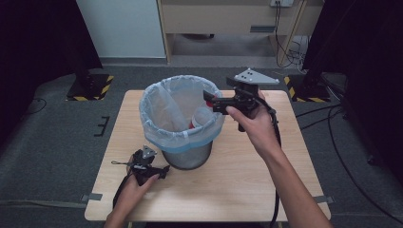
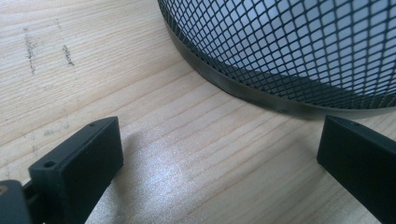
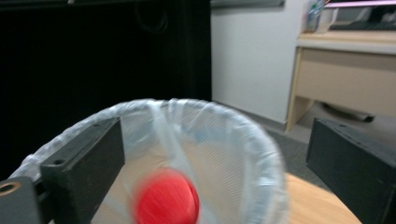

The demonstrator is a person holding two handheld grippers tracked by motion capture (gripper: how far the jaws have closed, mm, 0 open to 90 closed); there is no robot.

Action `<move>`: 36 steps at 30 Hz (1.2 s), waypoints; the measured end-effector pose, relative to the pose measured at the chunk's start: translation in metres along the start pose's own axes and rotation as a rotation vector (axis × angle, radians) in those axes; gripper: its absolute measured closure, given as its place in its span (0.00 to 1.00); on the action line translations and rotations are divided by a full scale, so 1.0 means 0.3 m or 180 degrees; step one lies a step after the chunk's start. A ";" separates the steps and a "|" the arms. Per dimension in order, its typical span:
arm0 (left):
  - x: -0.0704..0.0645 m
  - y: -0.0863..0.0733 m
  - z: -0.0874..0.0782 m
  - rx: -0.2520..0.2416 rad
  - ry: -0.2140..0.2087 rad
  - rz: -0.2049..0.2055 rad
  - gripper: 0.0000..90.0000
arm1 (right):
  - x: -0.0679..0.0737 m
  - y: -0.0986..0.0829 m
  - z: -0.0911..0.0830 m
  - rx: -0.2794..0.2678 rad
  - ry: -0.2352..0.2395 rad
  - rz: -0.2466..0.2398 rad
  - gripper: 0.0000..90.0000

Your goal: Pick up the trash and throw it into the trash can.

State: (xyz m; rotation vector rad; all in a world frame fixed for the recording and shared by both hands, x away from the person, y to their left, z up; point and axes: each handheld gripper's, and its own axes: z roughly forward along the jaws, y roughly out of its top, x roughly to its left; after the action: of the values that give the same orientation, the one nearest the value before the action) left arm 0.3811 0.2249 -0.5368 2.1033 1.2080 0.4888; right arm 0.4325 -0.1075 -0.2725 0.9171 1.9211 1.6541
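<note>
I see a mesh bin (image 1: 187, 154) standing near the middle of the table (image 1: 237, 190), lined with a pale bag (image 1: 157, 102) whose edge folds down over the rim. My right gripper (image 1: 209, 97) is held up in the air at the bin's right rim, pointing in over the opening, with the right hand (image 1: 254, 123) wrapped round its handle and its grey plate on top. In the right gripper view its jaws stand wide apart with nothing between them, and past them I look down into the bag (image 3: 224, 140), where a red ball (image 3: 167, 201) shows as a blurred round shape below the rim; I cannot tell whether it is resting or moving. From the high view a patch of red (image 1: 192, 125) shows inside the bin against the liner, on the side nearest that gripper. My left gripper (image 1: 164, 170) lies low on the table at the bin's front left, just beside its base, the left hand (image 1: 135, 187) behind it. In the left gripper view its jaws are also spread wide and empty, resting just above the wood, and the bin's dark base ring and mesh wall (image 2: 289, 51) curve across just ahead of them, close but not touching. The bin's far side faces a desk (image 1: 228, 19) beyond the table.
</note>
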 end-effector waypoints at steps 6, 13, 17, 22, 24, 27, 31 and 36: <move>0.000 0.000 0.000 0.0001 -0.0001 -0.0003 0.00 | -0.059 0.009 -0.053 -0.0094 -0.0123 0.0079 0.04; 0.000 0.000 0.000 0.0007 -0.0002 0.0005 0.00 | -0.126 -0.017 -0.073 -0.0092 -0.0367 0.0182 0.04; 0.000 0.000 0.000 0.0008 -0.0002 0.0005 0.00 | -0.166 -0.049 -0.078 -0.0069 -0.0491 0.0267 0.04; 0.000 0.000 0.000 0.0009 -0.0002 0.0007 0.00 | -0.209 -0.085 -0.082 -0.0018 -0.0579 0.0333 0.05; 0.000 0.000 0.000 0.0009 -0.0002 0.0006 0.00 | -0.224 -0.096 -0.085 -0.0006 -0.0610 0.0353 0.05; 0.000 0.000 0.000 0.0008 -0.0002 0.0006 0.00 | -0.243 -0.110 -0.087 0.0026 -0.0658 0.0377 0.05; 0.000 0.000 0.000 0.0008 -0.0002 0.0006 0.00 | -0.272 -0.129 -0.089 0.0056 -0.0723 0.0420 0.05; 0.000 0.000 0.000 0.0008 -0.0002 0.0006 0.00 | -0.296 -0.145 -0.089 0.0139 -0.0855 0.0416 0.05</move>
State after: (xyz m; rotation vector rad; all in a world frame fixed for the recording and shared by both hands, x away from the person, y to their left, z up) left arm 0.3811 0.2250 -0.5367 2.1068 1.2068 0.4878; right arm 0.4657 -0.1928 -0.3180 1.2376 1.7529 1.4763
